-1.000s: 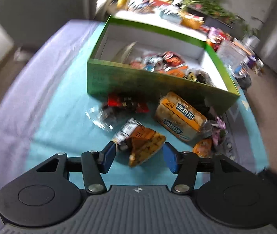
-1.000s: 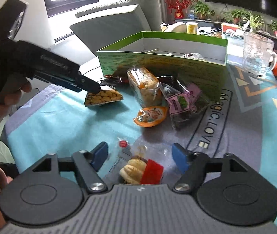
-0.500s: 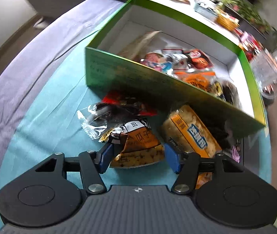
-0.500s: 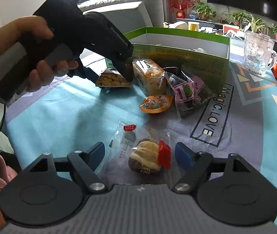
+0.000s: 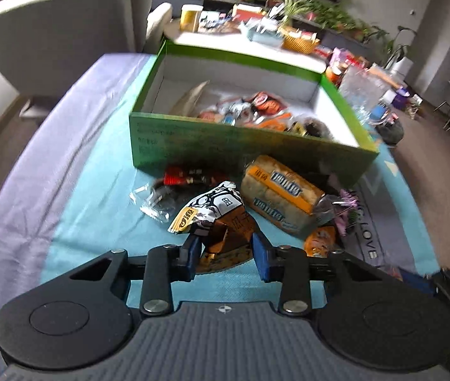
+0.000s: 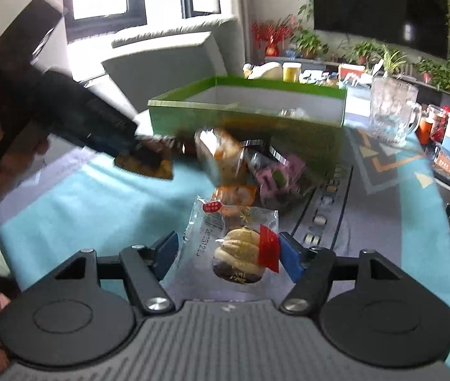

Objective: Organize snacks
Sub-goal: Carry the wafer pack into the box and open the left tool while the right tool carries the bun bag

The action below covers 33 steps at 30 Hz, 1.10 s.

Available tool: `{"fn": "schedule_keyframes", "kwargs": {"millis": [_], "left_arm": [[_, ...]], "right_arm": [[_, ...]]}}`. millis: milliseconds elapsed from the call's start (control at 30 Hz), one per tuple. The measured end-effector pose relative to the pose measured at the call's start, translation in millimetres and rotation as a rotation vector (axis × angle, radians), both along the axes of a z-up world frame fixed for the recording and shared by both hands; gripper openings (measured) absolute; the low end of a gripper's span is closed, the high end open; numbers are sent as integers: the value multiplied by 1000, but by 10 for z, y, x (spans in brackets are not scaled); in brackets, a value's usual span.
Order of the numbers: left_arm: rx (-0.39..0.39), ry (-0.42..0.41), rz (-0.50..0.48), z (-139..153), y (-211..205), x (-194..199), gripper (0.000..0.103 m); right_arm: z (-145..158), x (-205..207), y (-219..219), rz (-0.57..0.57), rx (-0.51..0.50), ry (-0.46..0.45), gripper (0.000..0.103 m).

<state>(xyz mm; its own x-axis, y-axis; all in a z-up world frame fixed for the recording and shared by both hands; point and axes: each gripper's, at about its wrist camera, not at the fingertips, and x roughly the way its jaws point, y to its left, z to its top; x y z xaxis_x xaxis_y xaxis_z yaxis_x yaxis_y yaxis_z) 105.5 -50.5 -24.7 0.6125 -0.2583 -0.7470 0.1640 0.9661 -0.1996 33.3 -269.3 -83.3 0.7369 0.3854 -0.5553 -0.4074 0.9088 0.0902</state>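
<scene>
My left gripper (image 5: 226, 247) is closing on a brown and orange snack packet (image 5: 225, 219); its blue pads press the crumpled packet from both sides. In the right wrist view that packet (image 6: 144, 162) hangs above the teal cloth, held by a hand's gripper. The open green box (image 5: 241, 146) behind it holds several snacks. My right gripper (image 6: 228, 254) is closing around a clear-wrapped cream pastry (image 6: 241, 254) lying on the cloth. Its pads sit at the wrapper's edges without squeezing it.
In front of the box lie an orange bread packet (image 5: 282, 190), a red packet (image 5: 183, 176), a clear wrapper (image 5: 158, 197), a purple packet (image 5: 347, 209) and an orange jelly cup (image 5: 320, 238). A glass mug (image 6: 390, 117) stands to the right of the box, a grey sofa (image 6: 168, 60) behind.
The left jaws closed on the brown packet and raised it off the cloth. The right jaws narrowed around the pastry, which now lies deeper between them.
</scene>
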Motion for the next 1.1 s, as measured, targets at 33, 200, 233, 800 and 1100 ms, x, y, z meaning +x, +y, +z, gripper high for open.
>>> {"fn": "schedule_keyframes", "kwargs": {"millis": [33,200,233,800,1100], "left_arm": [[-2,-17,-3,42,16,-25,33],[-16,-81,-14,184,42,-44,33],[-18,-93,-18,204,43,-36,33],[24,-267,-11,493,-116,711,33],[106,-198,-7,228,-194,1033,33]], "right_arm": [[30,12,-2,-9,10,-13,70],[138,99,10,-64,48,-57,70],[157,121,12,-79,59,-61,70],[250,327,80,-156,133,-67,70],[224,384,97,-171,140,-45,70]]}}
